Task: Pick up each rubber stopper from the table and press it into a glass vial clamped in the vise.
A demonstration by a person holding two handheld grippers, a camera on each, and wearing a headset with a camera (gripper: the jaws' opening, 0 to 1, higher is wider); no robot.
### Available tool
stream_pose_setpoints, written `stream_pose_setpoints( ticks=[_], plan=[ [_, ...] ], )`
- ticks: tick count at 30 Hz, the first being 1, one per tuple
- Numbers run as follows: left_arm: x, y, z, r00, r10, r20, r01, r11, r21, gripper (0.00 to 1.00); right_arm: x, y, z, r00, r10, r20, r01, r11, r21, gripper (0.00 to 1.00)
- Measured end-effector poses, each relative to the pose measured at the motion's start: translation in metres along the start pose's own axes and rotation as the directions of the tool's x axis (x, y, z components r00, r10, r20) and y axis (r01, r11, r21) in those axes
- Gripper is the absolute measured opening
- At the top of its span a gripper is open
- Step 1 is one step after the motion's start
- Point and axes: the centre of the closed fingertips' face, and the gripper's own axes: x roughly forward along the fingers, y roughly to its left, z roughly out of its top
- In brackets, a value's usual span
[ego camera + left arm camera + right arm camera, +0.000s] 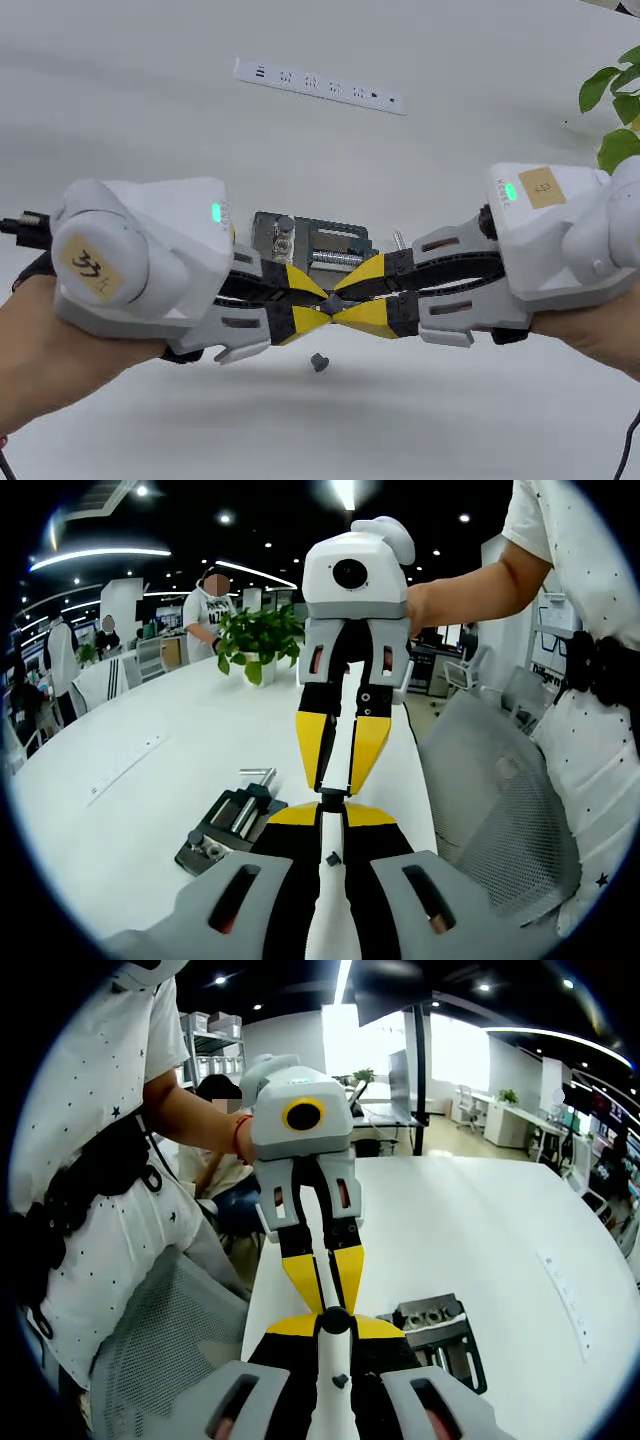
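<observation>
- Closest in, one dark rubber stopper [319,362] sits loose on the white worktop [450,400], just in front of and below where the two grippers meet. Nothing is touching it.
- Above it, the left gripper [318,302] and right gripper [348,300] are held nose to nose over the worktop, yellow tips touching.
- Both sets of jaws look pinched together at the tips, with only a thin slot further back. You can see the worktop and the stopper through that slot in both gripper views.
- There's a small dark lump right at the meeting point. Can't tell what it is, or whether either pair of jaws actually has hold of it.
- Just behind the grippers is the vise [335,245], with a glass vial [284,238] standing upright in its left end. Its mouth looks unplugged to me, but it's small in the head view.
- Further back there's a power strip [320,86], and a potted plant [612,100] off at the right edge.
- My read is this is the pick-up step and it hasn't really started. Next, one gripper needs to spread its jaws, drop down to the stopper and close on its sides, then line it up over the vial mouth and push straight down.
</observation>
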Motion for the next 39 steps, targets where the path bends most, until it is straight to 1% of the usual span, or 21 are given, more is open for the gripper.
stream_pose_setpoints(
  ticks=[5,9,13,16,18,23,27,31,34,35,36,38,39],
  plan=[
    [-0.001,0.000,-0.002,1.0000,0.005,0.005,-0.005,1.000,0.004,0.04,0.003,0.000,0.000,0.9999,0.006,-0.013,-0.006,1.000,0.000,0.06],
    [-0.005,0.002,-0.004,0.9998,0.014,0.016,-0.014,1.000,-0.004,0.05,0.006,-0.001,0.001,0.9997,0.012,-0.019,-0.012,1.000,0.007,0.06],
    [-0.009,0.005,-0.007,0.9994,0.031,0.016,-0.031,0.999,-0.010,0.09,0.006,-0.006,0.004,0.9996,0.011,-0.027,-0.011,1.000,0.005,0.06],
    [-0.014,0.009,-0.016,0.9987,0.052,0.001,-0.052,0.999,-0.014,0.11,0.005,-0.013,0.007,0.9994,-0.003,-0.034,0.004,1.000,0.006,0.06],
    [-0.018,0.013,-0.018,0.9978,0.066,0.009,-0.066,0.997,-0.031,0.13,0.005,-0.019,0.009,0.9992,-0.015,-0.038,0.015,1.000,0.010,0.06],
    [-0.028,0.023,-0.028,0.9938,0.111,0.009,-0.110,0.992,-0.056,0.20,0.008,-0.036,0.010,0.9954,-0.052,-0.080,0.053,0.999,0.008,0.06],
    [-0.037,0.035,-0.039,0.9890,0.148,0.007,-0.147,0.986,-0.081,0.28,0.014,-0.053,0.007,0.9887,-0.076,-0.129,0.076,0.997,-0.004,0.06],
    [-0.045,0.044,-0.046,0.9833,0.182,0.009,-0.180,0.978,-0.101,0.37,0.021,-0.065,0.006,0.9810,-0.089,-0.173,0.089,0.996,-0.008,0.06],
    [-0.049,0.050,-0.052,0.9790,0.204,0.011,-0.201,0.973,-0.116,0.43,0.027,-0.075,0.003,0.9712,-0.102,-0.215,0.102,0.995,-0.011,0.06],
    [-0.051,0.052,-0.054,0.9770,0.213,0.011,-0.210,0.970,-0.121,0.45,0.031,-0.082,-0.003,0.9638,-0.111,-0.242,0.111,0.994,-0.016,0.06],
    [-0.052,0.054,-0.056,0.9755,0.220,0.014,-0.216,0.968,-0.127,0.47,0.034,-0.086,-0.005,0.9595,-0.113,-0.258,0.113,0.993,-0.016,0.06],
    [-0.054,0.056,-0.057,0.9731,0.230,0.019,-0.225,0.965,-0.134,0.52,0.037,-0.091,-0.007,0.9543,-0.113,-0.276,0.114,0.993,-0.012,0.06],
    [-0.054,0.057,-0.059,0.9720,0.234,0.024,-0.229,0.964,-0.135,0.54,0.039,-0.096,-0.010,0.9476,-0.116,-0.298,0.118,0.993,-0.012,0.06]
  ],
)
